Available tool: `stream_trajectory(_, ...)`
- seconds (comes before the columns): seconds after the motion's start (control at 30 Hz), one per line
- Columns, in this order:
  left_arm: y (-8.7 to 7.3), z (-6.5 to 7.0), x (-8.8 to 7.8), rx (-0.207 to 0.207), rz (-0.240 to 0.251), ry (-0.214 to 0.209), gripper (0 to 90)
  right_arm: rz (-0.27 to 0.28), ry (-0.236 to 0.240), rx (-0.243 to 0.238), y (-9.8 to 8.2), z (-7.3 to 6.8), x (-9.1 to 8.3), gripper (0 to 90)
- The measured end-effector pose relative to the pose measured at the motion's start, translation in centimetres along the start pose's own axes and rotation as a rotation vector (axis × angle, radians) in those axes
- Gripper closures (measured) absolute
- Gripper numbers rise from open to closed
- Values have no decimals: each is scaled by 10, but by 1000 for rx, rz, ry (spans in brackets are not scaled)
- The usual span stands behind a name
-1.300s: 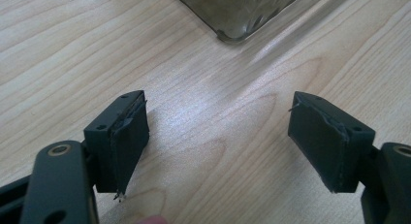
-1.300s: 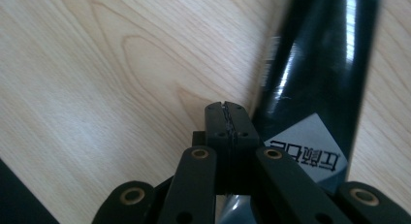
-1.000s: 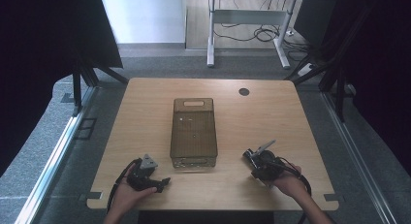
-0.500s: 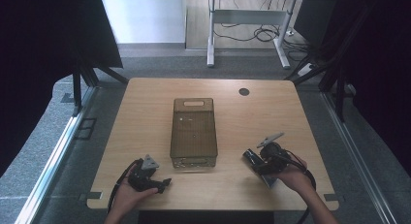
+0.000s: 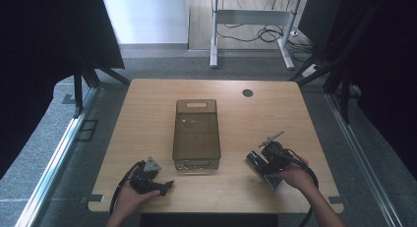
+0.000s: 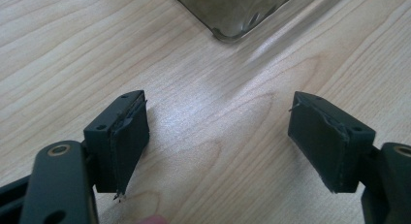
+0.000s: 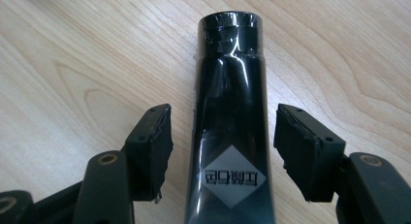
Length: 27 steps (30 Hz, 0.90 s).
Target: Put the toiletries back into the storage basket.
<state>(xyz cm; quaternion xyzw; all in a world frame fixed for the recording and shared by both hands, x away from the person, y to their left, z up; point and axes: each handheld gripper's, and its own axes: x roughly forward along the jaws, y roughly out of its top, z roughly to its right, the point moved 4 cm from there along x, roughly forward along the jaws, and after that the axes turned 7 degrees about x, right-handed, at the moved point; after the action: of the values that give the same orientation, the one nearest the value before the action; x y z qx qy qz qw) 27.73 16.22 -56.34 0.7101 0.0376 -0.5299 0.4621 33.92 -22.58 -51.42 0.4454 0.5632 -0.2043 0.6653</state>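
Note:
A glossy black tube [image 7: 230, 88] with a round cap and a grey diamond label lies flat on the wooden table, cap end away from me. My right gripper [image 7: 220, 151] straddles it; its jaws have just been opening and stand open, with a gap between each pad and the tube. In the high view the right gripper [image 5: 259, 158] sits at the front right over the tube [image 5: 253, 158]. The left gripper [image 6: 218, 141] is open with nothing between its jaws and rests at the front left [image 5: 164, 185], just below a clear brown bin [image 5: 175, 133].
The bin's rounded near corner [image 6: 232, 15] lies just beyond the left jaws. A dark round hole [image 5: 247, 93] marks the table's far right. Bare wood lies on both sides of the bin; the table's front edge is close to both hands.
The right gripper's jaws went from nearly shut to wide open around the black tube. The right hand shifted only slightly. The left gripper stayed where it was.

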Motion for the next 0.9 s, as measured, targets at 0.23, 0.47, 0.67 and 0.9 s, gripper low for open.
stream_trajectory(0.23, 0, -2, -3, -5, 10, 4, 228, -29, -15, 10, 5, 2, 10, 387)
stream_trajectory(0.47, 1, -2, -4, -6, 14, 5, 228, -53, -21, 8, 5, 2, 16, 386)
stream_trajectory(0.67, 1, -1, -4, -6, 15, 6, 228, -78, -20, 7, 3, 2, 21, 388)
stream_trajectory(0.9, 1, 0, -3, -1, 10, 2, 228, -109, -31, -6, 3, 2, 26, 409)
